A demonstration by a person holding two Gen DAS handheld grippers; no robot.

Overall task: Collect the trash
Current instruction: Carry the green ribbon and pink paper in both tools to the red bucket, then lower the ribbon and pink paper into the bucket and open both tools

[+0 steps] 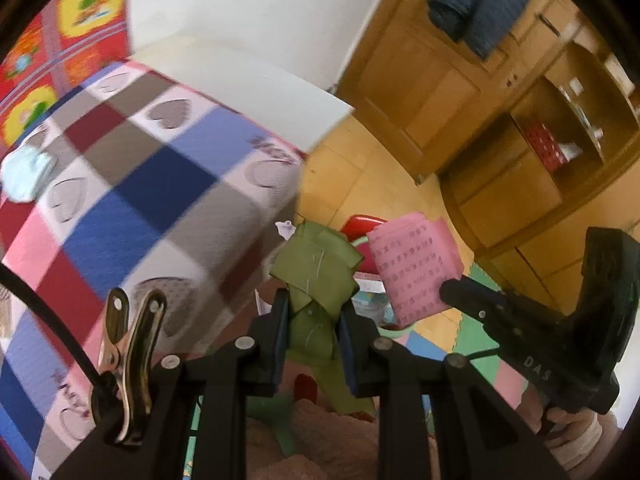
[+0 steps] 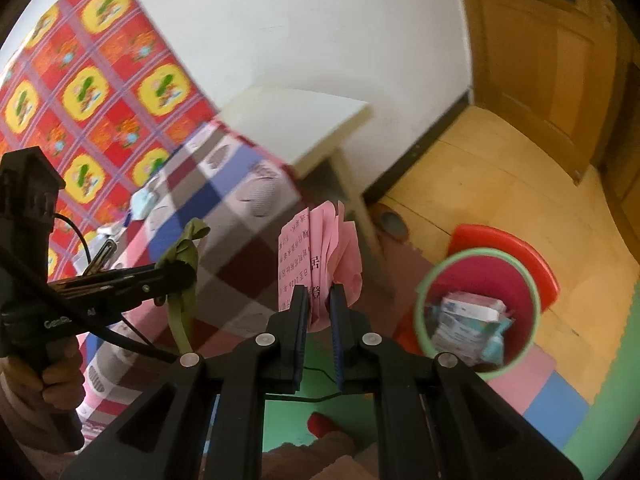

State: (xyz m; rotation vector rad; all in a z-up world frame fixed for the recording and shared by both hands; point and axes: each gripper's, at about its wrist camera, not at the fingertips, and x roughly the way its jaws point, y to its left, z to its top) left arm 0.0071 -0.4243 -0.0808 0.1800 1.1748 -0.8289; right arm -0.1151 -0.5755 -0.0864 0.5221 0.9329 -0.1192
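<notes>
clamping a green folded wrapper point(image 1: 316, 280) in the left gripper point(image 1: 314, 344) and pink paper point(image 2: 320, 264) in the right gripper point(image 2: 319, 320), both short of the bin point(image 2: 478, 312), risks a premature release dropping trash onto the floor mat point(image 2: 560, 400).

two wrist cams, close behind each tool, angled down; shared: checkered bed point(image 1: 132, 184), red bin point(image 2: 480, 304), floor.

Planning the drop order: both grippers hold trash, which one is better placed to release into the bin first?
Right, probably. The right gripper, shut on folded pink printed paper, has the green-rimmed red bin just beside it. The left gripper, clamping a folded green leaf wrapper, sits nearer the checked bedcover.
</notes>
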